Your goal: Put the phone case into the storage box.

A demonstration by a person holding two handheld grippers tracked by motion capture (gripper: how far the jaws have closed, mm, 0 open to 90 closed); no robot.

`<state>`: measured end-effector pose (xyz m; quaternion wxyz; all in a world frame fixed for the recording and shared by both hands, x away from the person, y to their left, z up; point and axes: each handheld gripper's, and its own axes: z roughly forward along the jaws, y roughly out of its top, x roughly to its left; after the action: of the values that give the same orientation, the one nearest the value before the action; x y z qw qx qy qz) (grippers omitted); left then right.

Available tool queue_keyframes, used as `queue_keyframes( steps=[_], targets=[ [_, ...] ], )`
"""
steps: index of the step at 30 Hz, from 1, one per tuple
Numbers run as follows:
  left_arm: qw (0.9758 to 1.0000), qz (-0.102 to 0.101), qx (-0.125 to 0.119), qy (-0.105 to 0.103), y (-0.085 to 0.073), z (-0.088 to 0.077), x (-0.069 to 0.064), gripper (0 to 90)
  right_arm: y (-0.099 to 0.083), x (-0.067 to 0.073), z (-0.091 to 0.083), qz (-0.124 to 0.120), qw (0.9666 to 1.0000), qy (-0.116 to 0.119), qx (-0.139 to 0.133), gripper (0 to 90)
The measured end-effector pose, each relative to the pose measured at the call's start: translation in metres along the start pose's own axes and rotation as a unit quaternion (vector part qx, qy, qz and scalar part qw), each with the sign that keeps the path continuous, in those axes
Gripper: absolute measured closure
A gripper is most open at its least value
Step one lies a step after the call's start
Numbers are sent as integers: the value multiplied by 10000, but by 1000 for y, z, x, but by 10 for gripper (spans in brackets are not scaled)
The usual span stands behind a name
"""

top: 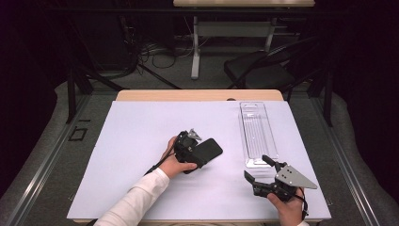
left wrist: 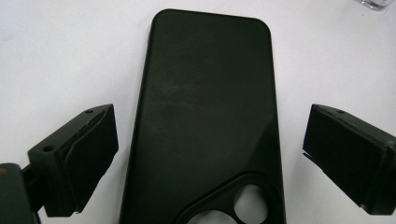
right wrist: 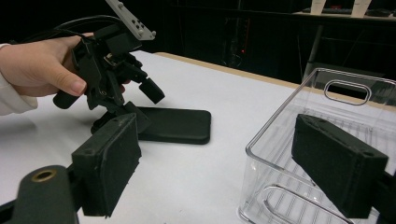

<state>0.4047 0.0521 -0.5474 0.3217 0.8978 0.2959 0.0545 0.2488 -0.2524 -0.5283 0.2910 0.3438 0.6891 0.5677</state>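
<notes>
Jaws on my left gripper [left wrist: 205, 158] stand wide apart, 1 on each side of the black phone case [left wrist: 205, 116], and I see a strip of white surface between each pad and the case edge, so neither pad presses on it. The case lies flat, back side up, with the camera cutout at the end nearest the gripper body. In the high view I find the left gripper [top: 195, 149] at the middle of the white mat [top: 141, 141], with the case [top: 208, 151] beneath it and angled toward the right. The left hand [top: 175, 164] grips the tool from behind.

Jaws on my right gripper [right wrist: 224, 168] are also wide, with nothing between them. In the high view it [top: 256, 169] sits near the front right of the mat, just short of the near end of the clear plastic tray [top: 256, 132]. The tray is long, ribbed on its floor, and has a slot handle [right wrist: 345, 91] in its far wall. Case and tray are well apart.
</notes>
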Motion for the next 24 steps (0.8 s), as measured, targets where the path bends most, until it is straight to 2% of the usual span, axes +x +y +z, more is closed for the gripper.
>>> queue_keyframes(
  steps=[6, 15, 24],
  targets=[
    [9999, 47, 72, 51, 0, 5, 0, 37, 0, 0, 0, -2, 10000, 7, -1, 143],
    [9993, 240, 210, 179, -2, 9, -1, 37, 0, 0, 0, -1, 10000, 10, -4, 143],
    [9992, 273, 265, 153, -2, 10, -1, 39, 0, 0, 0, -13, 10000, 15, -1, 143]
  ],
)
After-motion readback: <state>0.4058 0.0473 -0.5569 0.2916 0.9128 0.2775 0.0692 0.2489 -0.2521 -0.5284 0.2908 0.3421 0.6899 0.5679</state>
